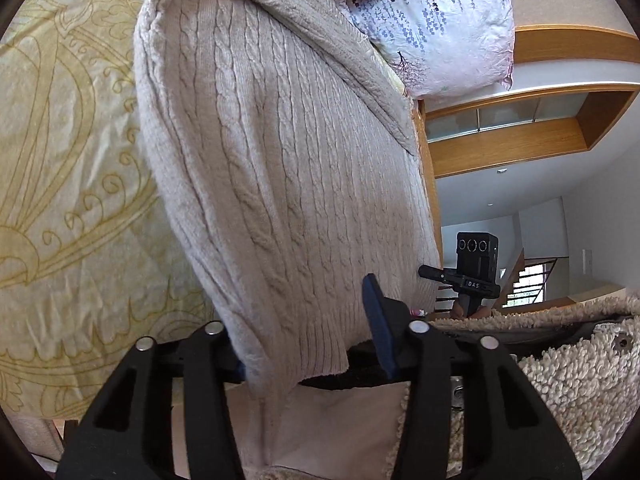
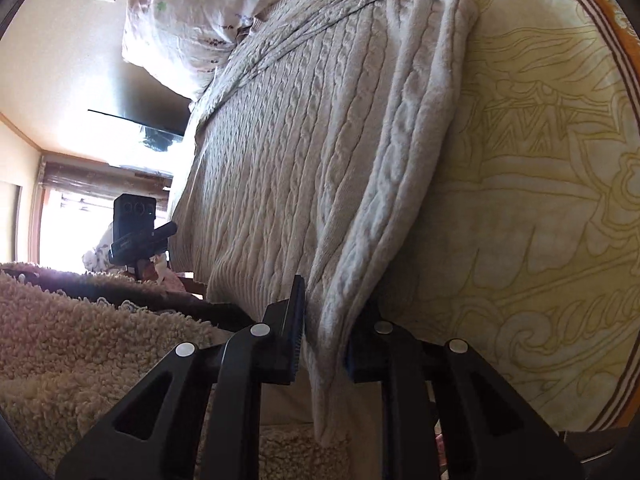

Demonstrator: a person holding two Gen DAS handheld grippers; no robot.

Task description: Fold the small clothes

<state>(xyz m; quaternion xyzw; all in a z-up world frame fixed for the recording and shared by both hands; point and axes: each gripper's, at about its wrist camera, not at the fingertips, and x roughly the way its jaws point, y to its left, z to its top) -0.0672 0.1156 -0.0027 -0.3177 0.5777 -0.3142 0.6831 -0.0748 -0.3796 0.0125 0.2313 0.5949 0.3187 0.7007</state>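
Note:
A cream cable-knit sweater (image 1: pixel 280 152) lies on a yellow patterned bedspread (image 1: pixel 68 168), its side folded in along the left. My left gripper (image 1: pixel 308 328) has the sweater's ribbed hem corner between its jaws, which stand wide apart around the cloth. In the right wrist view the same sweater (image 2: pixel 312 152) stretches away over the bedspread (image 2: pixel 540 200). My right gripper (image 2: pixel 332 332) has the folded hem edge between its jaws, close against the knit. The other gripper shows in each view: the right one in the left wrist view (image 1: pixel 474 268), the left one in the right wrist view (image 2: pixel 136 228).
A floral pillow (image 1: pixel 440 28) lies at the head of the bed, also in the right wrist view (image 2: pixel 188 20). A fleecy cream sleeve (image 1: pixel 568 368) sits at the near edge, seen again on the right wrist side (image 2: pixel 80 344). A wooden bed frame and shelf (image 1: pixel 508 140) stand beyond.

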